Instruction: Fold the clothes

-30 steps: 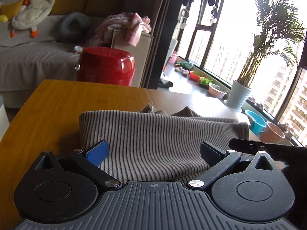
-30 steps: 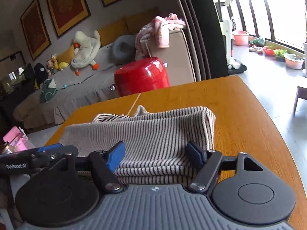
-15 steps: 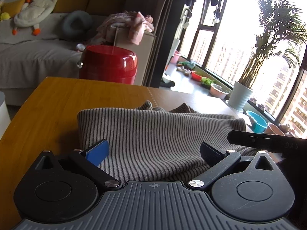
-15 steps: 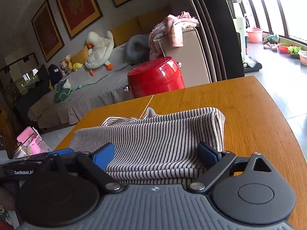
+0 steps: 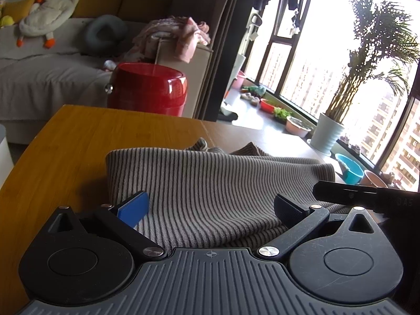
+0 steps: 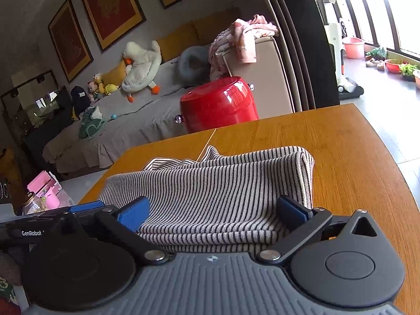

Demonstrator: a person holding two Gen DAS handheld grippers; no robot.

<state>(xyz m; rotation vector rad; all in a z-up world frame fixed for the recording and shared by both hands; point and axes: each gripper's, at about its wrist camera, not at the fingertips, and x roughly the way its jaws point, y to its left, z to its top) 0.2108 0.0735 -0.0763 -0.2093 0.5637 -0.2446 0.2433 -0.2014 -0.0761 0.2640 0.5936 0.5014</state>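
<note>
Right wrist view: I see my right hand-held gripper (image 6: 212, 214) just spread wide, straddling the ribbed striped knit garment (image 6: 210, 183), pads clear; "GenRobot" on left hand-held gripper (image 6: 34, 232).

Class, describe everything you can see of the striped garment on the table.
The striped garment is a ribbed knit, beige with thin dark stripes, folded into several layers with a rounded fold at its right edge. It lies flat on the wooden table, a loose corner poking out behind. Both tongs stand open around its near edge, not pressing it.
</note>
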